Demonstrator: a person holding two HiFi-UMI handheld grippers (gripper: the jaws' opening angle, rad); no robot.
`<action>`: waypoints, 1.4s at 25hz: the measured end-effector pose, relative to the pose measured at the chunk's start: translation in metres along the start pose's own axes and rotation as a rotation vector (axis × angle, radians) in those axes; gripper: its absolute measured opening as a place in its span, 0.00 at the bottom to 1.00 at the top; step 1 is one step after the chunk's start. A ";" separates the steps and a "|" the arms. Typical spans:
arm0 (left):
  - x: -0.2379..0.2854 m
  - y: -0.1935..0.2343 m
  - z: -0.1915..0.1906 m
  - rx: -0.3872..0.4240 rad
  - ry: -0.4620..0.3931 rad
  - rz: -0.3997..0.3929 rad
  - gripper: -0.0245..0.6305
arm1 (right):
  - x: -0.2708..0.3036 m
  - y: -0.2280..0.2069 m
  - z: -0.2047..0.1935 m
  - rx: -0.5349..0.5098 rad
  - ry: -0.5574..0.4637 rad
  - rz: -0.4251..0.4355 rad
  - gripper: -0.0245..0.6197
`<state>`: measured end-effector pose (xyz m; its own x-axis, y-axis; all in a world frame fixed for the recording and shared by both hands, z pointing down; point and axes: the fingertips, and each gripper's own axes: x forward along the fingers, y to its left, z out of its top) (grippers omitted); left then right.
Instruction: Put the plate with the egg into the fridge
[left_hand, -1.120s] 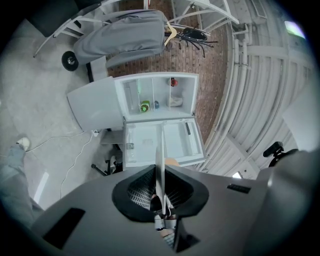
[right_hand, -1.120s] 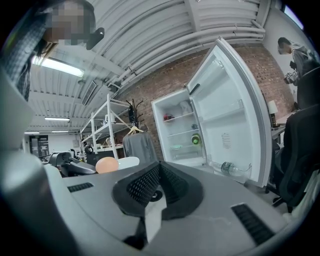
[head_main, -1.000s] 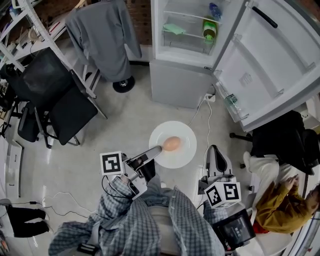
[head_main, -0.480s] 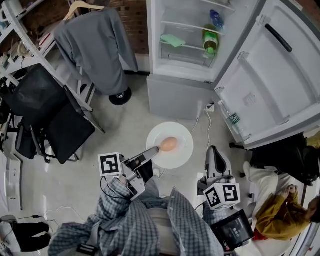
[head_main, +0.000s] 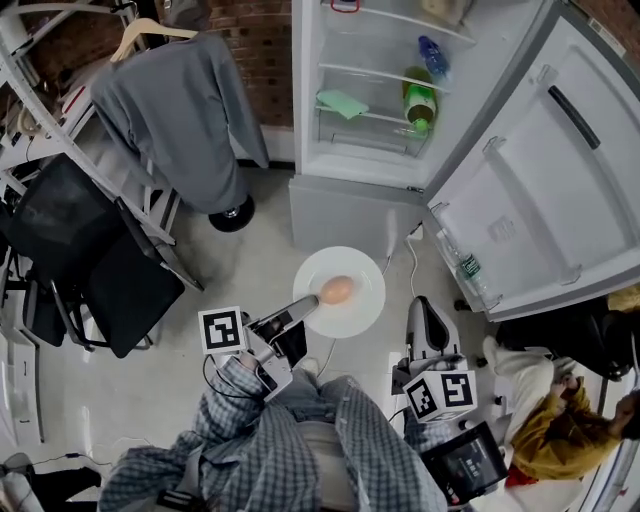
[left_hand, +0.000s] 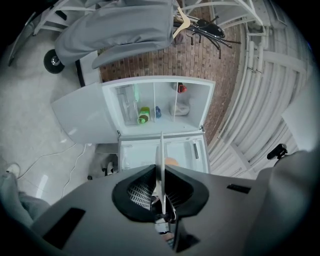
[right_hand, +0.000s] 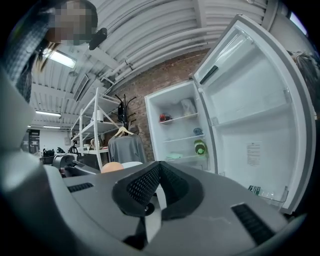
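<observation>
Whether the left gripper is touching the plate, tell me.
Touching. The left gripper has its jaws closed on the rim of the plate, which shows edge-on between them in the left gripper view; the head view agrees.

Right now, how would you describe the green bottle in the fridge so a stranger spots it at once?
Find the open white fridge at the top of the head view. On the shelf with the pale green flat item, the green bottle stands at the right end. It is darker green and taller than that item; the blue bottle sits a shelf higher.
</observation>
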<state>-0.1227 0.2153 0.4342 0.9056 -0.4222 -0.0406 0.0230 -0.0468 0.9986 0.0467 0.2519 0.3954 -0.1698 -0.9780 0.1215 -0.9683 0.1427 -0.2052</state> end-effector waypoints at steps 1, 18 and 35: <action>0.002 0.002 0.005 -0.003 -0.004 0.006 0.09 | 0.003 -0.002 0.000 -0.001 0.005 -0.003 0.05; 0.079 0.005 0.067 -0.006 -0.128 0.021 0.09 | 0.102 -0.061 0.025 -0.057 0.035 0.108 0.05; 0.175 -0.002 0.106 0.029 -0.211 0.035 0.09 | 0.170 -0.124 0.050 -0.036 0.037 0.213 0.05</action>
<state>-0.0091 0.0454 0.4214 0.7969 -0.6039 -0.0145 -0.0225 -0.0536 0.9983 0.1468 0.0606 0.3924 -0.3771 -0.9190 0.1147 -0.9157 0.3513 -0.1952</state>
